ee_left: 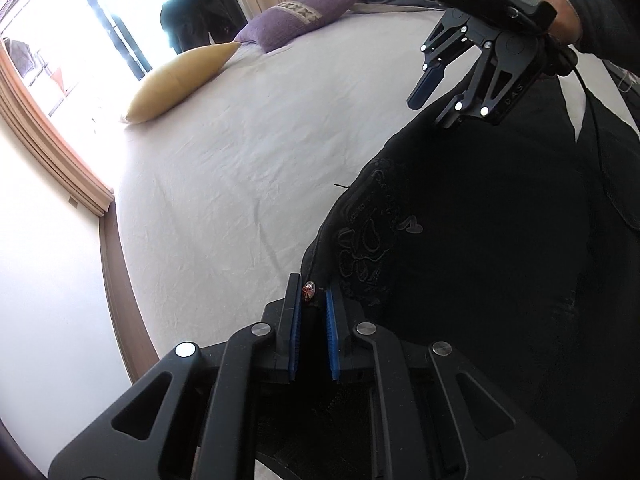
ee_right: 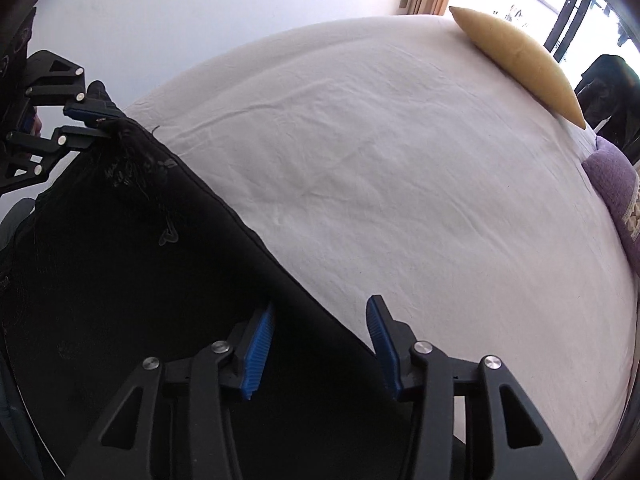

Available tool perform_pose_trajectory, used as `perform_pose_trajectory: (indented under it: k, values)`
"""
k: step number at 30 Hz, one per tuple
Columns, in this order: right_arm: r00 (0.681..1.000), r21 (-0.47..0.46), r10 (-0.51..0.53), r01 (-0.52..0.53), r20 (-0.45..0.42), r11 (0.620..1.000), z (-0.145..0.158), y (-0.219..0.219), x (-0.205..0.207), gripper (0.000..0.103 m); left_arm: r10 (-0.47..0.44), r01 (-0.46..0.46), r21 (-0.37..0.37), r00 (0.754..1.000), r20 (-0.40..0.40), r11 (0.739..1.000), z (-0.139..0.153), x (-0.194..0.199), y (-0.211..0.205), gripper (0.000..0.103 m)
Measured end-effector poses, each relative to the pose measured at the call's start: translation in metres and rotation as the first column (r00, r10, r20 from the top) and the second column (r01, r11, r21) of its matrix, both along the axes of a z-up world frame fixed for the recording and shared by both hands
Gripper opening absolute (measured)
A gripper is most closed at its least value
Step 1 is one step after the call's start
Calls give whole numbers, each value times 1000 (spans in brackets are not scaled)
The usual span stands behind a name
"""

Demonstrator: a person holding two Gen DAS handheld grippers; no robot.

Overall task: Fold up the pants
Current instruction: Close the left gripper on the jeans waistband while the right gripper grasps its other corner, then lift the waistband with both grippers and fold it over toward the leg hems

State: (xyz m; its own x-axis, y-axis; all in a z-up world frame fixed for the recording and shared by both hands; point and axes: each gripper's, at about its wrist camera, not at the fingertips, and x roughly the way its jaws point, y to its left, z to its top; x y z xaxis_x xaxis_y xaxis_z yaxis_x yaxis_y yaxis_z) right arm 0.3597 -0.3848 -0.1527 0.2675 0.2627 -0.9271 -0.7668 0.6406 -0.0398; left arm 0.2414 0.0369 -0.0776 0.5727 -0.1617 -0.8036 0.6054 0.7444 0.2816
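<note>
Pants (ee_right: 120, 240) pinched by left claw (ee_left: 314, 296) (right claw (ee_right: 320, 320) agape astride the hem).

Left claw (ee_left: 314, 300): blue pads nearly together, pinching a corner of the pants (ee_left: 480, 260); seen from the right wrist view (ee_right: 102, 120), fingers clamped on the same corner. Right claw (ee_right: 320, 336): fingers spread wide, one blue pad over the pants' edge, the other beside it. Right hand (ee_left: 566, 16) grips the handle, dark sleeve at wrist.
</note>
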Motion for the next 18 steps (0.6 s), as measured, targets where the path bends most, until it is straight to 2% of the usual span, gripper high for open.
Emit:
perform_pose_trajectory:
  k: [5, 10, 18]
  values:
    - [999, -24, 16, -17, -38, 1000, -10, 2, 6, 27, -1, 1, 2, 1000, 0, 1000, 1, -2, -1, 9]
    - [999, 10, 6, -6, -49, 1000, -10, 0, -4, 11, 3, -3, 3, 1000, 3, 1000, 2, -6, -4, 9]
    - [997, 48, -65, 68, -45, 997, -5, -3, -12, 4, 19, -19, -12, 1000, 12, 1000, 7, -15, -5, 9]
